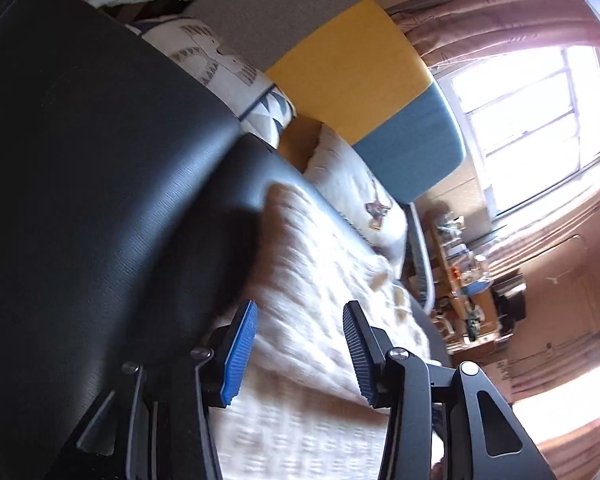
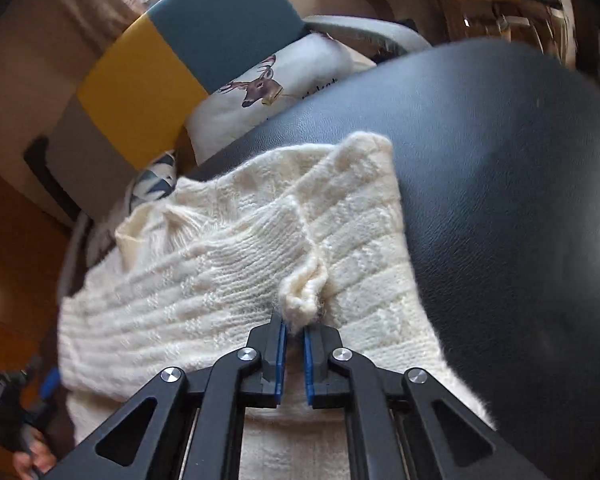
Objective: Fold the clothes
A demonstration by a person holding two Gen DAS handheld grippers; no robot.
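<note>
My left gripper (image 1: 300, 350) hangs with jaws apart over the cream knit sweater (image 1: 324, 264), which lies on a black leather surface (image 1: 100, 160).

black leather seat (image 2: 500, 168), cream knit sweater (image 2: 228, 256)

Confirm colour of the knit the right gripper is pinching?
Cream-white ribbed sweater, pinched by the right gripper; right wrist view shows it best.

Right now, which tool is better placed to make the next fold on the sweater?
Right. The right tool is already shut on a bunched edge of the cream knit sweater on the black leather seat; the left tool is open, gripping nothing.
</note>
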